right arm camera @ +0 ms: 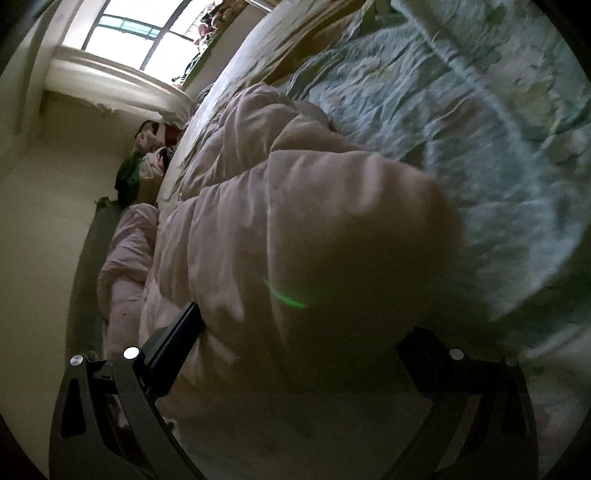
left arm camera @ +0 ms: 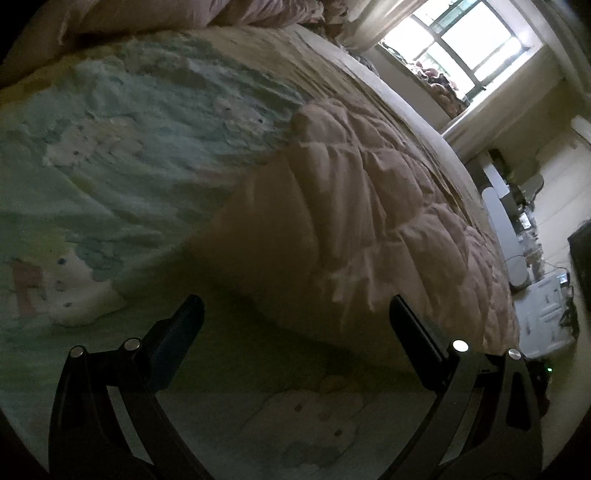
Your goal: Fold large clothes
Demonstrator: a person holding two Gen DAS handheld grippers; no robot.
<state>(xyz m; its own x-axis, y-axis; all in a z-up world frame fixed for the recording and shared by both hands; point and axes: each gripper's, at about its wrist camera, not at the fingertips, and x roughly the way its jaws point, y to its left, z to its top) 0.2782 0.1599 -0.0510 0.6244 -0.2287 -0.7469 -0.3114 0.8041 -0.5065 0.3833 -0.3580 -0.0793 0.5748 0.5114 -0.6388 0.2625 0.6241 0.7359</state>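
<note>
Looking at a big puffy pink garment (left arm camera: 354, 206), some kind of quilted coat or padded piece, lying bunched across a bed with a pastel cartoon-print sheet (left arm camera: 110, 155). In the left view the left gripper (left arm camera: 295, 332) is hanging with its fingers spread wide, nothing between them, and the near edge of the pink thing is sitting just ahead of the tips. The right gripper (right arm camera: 299, 332) is also spread wide, but here the padded bulk (right arm camera: 295, 229) is bulging right into the gap between the fingers. I'm not seeing the pads pinching it, so I'm reading it as open around the fabric, not gripping.

My guess is we're at the grab-an-edge stage, with no tidy fold showing yet. For doing this well: padding this thick is going to spring back and slip, so I'd be aiming for a seam or hem instead of a fat pillow of stuffing, closing both sides on matching corners, then lifting evenly so the fold lands flat. Grabbing mid-bulge is probably just going to drag the whole lump.

The bed is soft and rumpled, so the sheet may be bunching along with the garment. A pink pillow or duvet (left arm camera: 177, 14) is piled at the far end. The room is dim apart from a bright window (left arm camera: 465, 44); there's clutter on the floor (right arm camera: 144, 166) beside the bed, and what looks like a desk area (left arm camera: 524, 221), too blurry to tell.
</note>
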